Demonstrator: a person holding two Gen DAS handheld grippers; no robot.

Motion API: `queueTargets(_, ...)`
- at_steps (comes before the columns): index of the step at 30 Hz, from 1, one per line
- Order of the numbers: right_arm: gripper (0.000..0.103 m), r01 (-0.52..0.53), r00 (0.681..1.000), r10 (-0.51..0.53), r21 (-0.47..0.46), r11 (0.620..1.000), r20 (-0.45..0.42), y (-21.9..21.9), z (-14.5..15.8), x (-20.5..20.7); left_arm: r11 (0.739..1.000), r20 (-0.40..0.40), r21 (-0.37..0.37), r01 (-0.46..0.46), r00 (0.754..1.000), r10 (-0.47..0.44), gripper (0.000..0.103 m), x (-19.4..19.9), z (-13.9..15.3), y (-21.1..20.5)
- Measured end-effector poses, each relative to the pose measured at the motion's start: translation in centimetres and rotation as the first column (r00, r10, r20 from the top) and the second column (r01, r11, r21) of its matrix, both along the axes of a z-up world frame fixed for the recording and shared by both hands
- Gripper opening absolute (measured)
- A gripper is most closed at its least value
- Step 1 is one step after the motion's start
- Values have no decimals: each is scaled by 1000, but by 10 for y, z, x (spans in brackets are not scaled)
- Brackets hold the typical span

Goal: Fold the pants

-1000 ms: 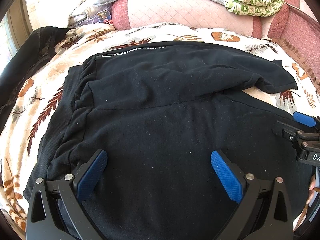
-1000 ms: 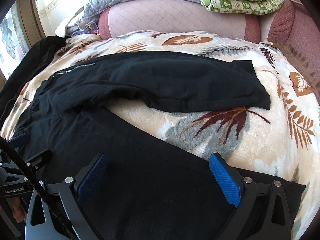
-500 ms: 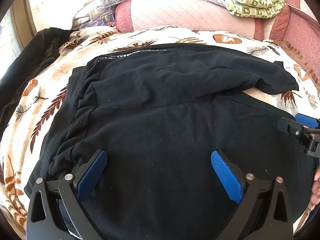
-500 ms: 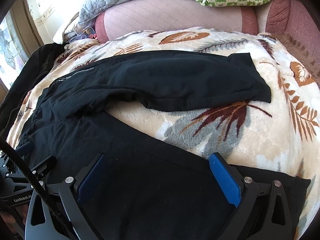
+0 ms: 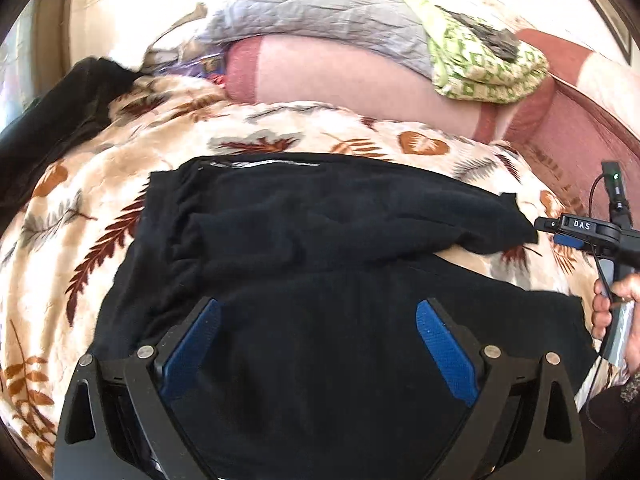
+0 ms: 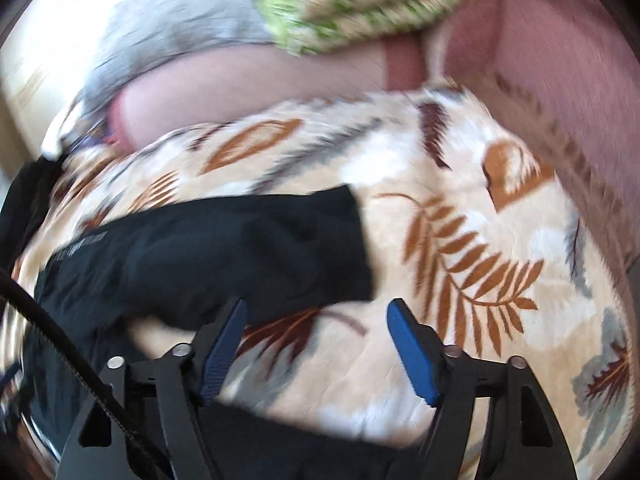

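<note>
pants [image 5: 320, 320] spread on leaf blanket [image 5: 100, 240], far leg crossed over | left gripper [image 5: 318, 344] wide open, nothing held | right gripper [image 6: 316, 344] closing, nothing between pads | far leg's cuff [image 6: 352, 248] should be pinched squarely

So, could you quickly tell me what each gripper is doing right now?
Left gripper: open above the black pants, holding nothing.
Right gripper: jaws closing, nothing between them, only the leaf-print blanket beyond.

Leaf-print blanket [image 5: 120, 216], pink sofa back [image 5: 340, 76], grey quilt [image 5: 320, 8], folded green-patterned cloth [image 5: 488, 68] on top.
</note>
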State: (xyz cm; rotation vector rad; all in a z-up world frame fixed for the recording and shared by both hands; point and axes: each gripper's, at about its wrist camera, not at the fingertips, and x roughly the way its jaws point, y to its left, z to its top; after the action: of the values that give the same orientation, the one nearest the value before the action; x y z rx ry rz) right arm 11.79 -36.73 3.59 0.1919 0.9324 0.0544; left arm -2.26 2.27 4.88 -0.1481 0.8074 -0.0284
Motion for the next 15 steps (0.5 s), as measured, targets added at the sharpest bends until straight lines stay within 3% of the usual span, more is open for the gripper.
queueTargets(3, 65, 72, 996, -66, 102, 992, -61, -20, -19, 27, 999, -18, -26, -42, 999, 42, 98, 6, -4, 18)
queueTargets(5, 45, 93, 992, -78, 155, 983, -99, -25, -30, 39, 997, -22, -31, -70, 997, 69, 98, 6, -5, 29)
queueTargets(6, 30, 91, 991, -70, 184, 979, -118, -25, -34, 45, 995, -21, -32, -89, 996, 89, 98, 7, -5, 37)
queueTargets(8, 24, 95, 991, -76, 172, 981, -114, -25, -33, 51, 992, -10, -38, -124, 992, 124, 98, 6, -2, 49)
queueTargets(10, 23, 124, 987, -109, 130, 984, -116, -30, -32, 56, 985, -9, -57, -165, 986, 165, 98, 5, 0, 66)
queueTargets(11, 28, 147, 983, -135, 96, 984, -122, -31, -32, 57, 981, -12, -69, -179, 984, 179, 98, 4, 1, 73)
queueTargets(12, 45, 173, 979, -166, 47, 984, -121, -31, -30, 57, 977, -16, -89, -196, 981, 195, 98, 4, 2, 80)
queueTargets(13, 55, 190, 976, -187, 14, 982, -111, -30, -27, 55, 974, -20, -101, -204, 979, 203, 98, 3, 3, 84)
queueTargets(15, 58, 209, 975, -210, -25, 978, -66, -26, -17, 50, 970, -17, -122, -212, 977, 211, 98, 3, 5, 89)
